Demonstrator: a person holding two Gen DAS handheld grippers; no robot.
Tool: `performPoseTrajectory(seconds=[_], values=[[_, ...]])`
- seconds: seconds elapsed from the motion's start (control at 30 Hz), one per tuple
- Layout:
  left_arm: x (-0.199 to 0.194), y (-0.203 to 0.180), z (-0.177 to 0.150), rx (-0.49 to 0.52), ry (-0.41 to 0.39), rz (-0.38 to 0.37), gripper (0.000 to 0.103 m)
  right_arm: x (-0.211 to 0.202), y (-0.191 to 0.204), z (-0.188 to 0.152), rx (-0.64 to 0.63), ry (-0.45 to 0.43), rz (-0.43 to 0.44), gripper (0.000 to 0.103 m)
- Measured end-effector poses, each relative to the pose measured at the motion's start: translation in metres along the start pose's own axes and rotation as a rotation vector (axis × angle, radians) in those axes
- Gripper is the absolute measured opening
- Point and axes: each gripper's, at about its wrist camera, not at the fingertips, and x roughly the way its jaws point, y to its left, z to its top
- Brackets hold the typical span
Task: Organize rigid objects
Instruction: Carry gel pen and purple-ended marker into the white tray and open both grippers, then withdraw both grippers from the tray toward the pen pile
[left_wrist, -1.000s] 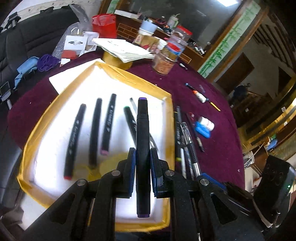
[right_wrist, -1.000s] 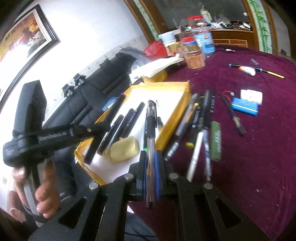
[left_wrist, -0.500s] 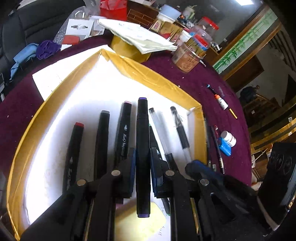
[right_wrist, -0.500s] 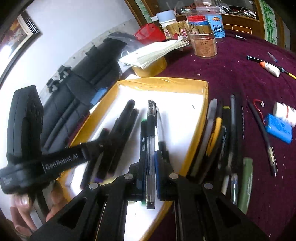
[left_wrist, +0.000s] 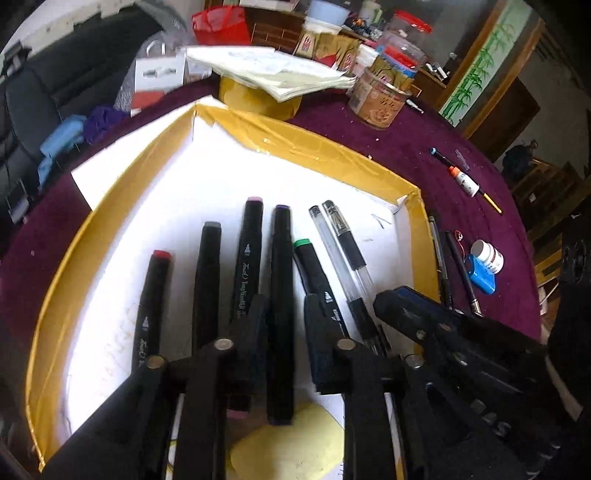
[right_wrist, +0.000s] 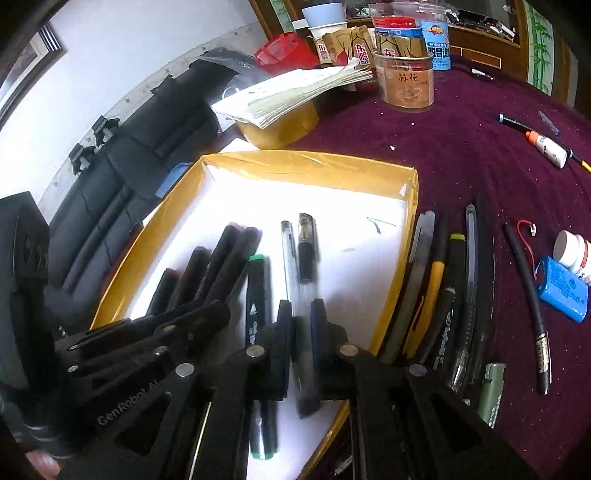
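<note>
Now, tray: yellow-rimmed tray (left_wrist: 122, 192) with a white floor, on the purple tablecloth (right_wrist: 461, 147).
Left gripper (left_wrist: 286, 325): jaws opening, a narrow gap either side of the purple-capped marker (left_wrist: 282, 295), which lies in the tray among other markers.
Right gripper (right_wrist: 298, 325): jaws opening, the clear pen (right_wrist: 303, 280) between them, lying on the tray floor.
Loose pens (right_wrist: 447, 288): bunched on the cloth just beside the tray's right rim.

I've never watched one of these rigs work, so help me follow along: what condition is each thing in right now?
left gripper: jaws opening, purple-capped marker loose between them.
right gripper: jaws opening, clear gel pen between them.
yellow-rimmed tray: open, pens lying in a row inside.
green-capped marker: capped, lying flat in the tray.
glass jar: lidless, upright.
</note>
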Motion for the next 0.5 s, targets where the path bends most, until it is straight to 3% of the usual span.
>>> performPoseTrajectory(seconds=[0.13, 0.2, 0.23, 0.3, 0.5], values=[[-0.022, -0.014, -0.012, 0.045, -0.061, 0.028, 0.031, -0.026, -0.004, -0.011, 0.009, -0.043, 0.049, 0.021], [-0.032, -0.023, -0.018, 0.062, -0.085, 0.041, 0.048, -0.046, -0.008, -0.021, 0.014, -0.076, 0.071, 0.028], [-0.038, -0.028, -0.024, 0.071, -0.103, 0.046, 0.052, -0.055, -0.011, -0.027, 0.019, -0.091, 0.083, 0.029], [-0.047, -0.036, -0.032, 0.084, -0.121, 0.048, 0.053, -0.071, -0.017, -0.037, 0.032, -0.112, 0.104, 0.038], [-0.064, -0.068, -0.059, 0.133, -0.109, -0.007, 0.057, -0.11, -0.043, -0.078, 0.08, -0.146, 0.11, 0.044]])
